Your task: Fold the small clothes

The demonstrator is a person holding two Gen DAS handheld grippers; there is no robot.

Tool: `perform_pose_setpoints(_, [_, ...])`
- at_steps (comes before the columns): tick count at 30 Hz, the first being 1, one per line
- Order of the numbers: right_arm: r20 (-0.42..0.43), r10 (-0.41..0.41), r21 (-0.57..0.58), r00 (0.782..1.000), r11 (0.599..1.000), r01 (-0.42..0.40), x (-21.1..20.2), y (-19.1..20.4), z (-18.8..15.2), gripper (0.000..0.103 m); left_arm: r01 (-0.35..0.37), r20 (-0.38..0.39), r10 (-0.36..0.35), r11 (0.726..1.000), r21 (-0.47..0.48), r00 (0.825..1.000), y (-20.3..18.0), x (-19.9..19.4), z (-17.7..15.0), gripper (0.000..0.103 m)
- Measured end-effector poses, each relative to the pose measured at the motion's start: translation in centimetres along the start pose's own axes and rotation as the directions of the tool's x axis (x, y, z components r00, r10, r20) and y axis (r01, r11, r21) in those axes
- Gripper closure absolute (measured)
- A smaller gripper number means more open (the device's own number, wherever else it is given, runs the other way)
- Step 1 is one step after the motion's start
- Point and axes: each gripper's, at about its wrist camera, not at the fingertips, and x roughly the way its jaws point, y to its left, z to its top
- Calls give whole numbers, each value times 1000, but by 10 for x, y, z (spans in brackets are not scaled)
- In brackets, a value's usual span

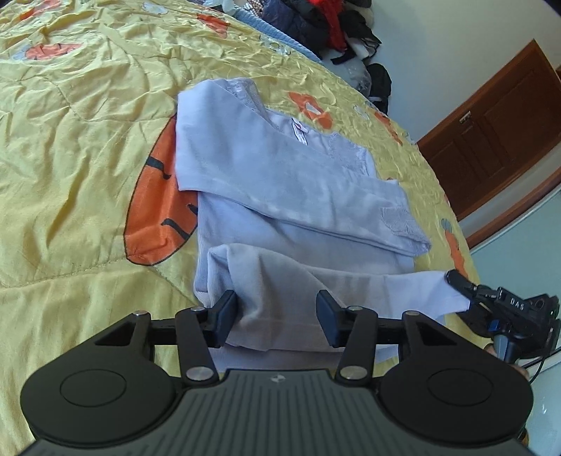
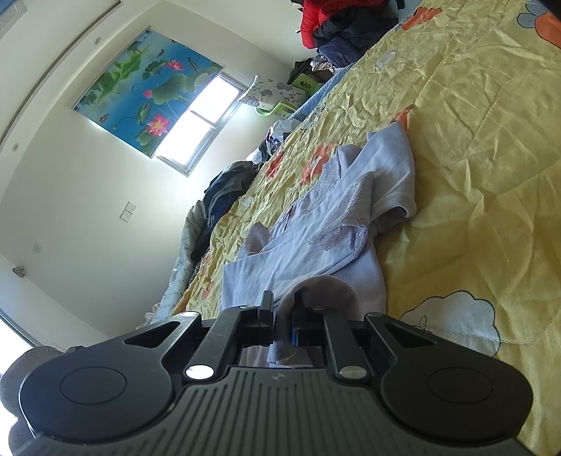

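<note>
A pale lilac long-sleeved top (image 1: 280, 182) lies on the yellow quilt (image 1: 87, 140), its lace-cuffed sleeves folded across the body. Its near hem is lifted and turned up toward me. My left gripper (image 1: 277, 315) stands open around the left part of that raised hem; cloth lies between the fingers, but the pads do not pinch it. My right gripper (image 1: 455, 280) is shut on the hem's right corner and holds it taut. In the right wrist view the right gripper (image 2: 282, 312) pinches a fold of the top (image 2: 333, 228), which stretches away over the quilt (image 2: 473, 158).
Heaped dark and red clothes (image 1: 333, 24) sit at the far end of the bed, and more dark clothes (image 2: 228, 189) lie along its far side. A brown wooden door (image 1: 498, 122) stands beyond the bed's right edge. A bright window (image 2: 196, 126) is in the wall.
</note>
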Motion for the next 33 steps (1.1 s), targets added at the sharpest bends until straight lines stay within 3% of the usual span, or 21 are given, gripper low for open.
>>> perform_pose_setpoints(1, [-1,-1,0,1000,1000,1,0,0,0,87,-8,-5,8,1000,6,1000,-1,1,-1,75])
perform_pose_setpoints(2, [-1,-2,0,1000,1000,2,0,-1,1,87,-13,-18,13,1000,7,1000,-1,3,-1,95])
perform_pose_setpoints(7, [12,-9,1,1000,1000,9,-1,-1,1,87,-27,22,27,1000,8,999,-2,-3,-4,98])
perform_pose_setpoints(17, [29,46,-50,999,998,-44,-10,23,6,90,54,149,-51,998,-13,987,-15,-37,10,98])
perform_pose_setpoints(27, [80,79,-32,994,997,-76,-5,30,37,90,54,244,-43,998,-36,969,-22,-47,53,98])
perform_pose_setpoints(33, [103,52,5,993,999,-53,14,21,58,90,20,266,-15,1000,-18,964,-31,-32,81,98])
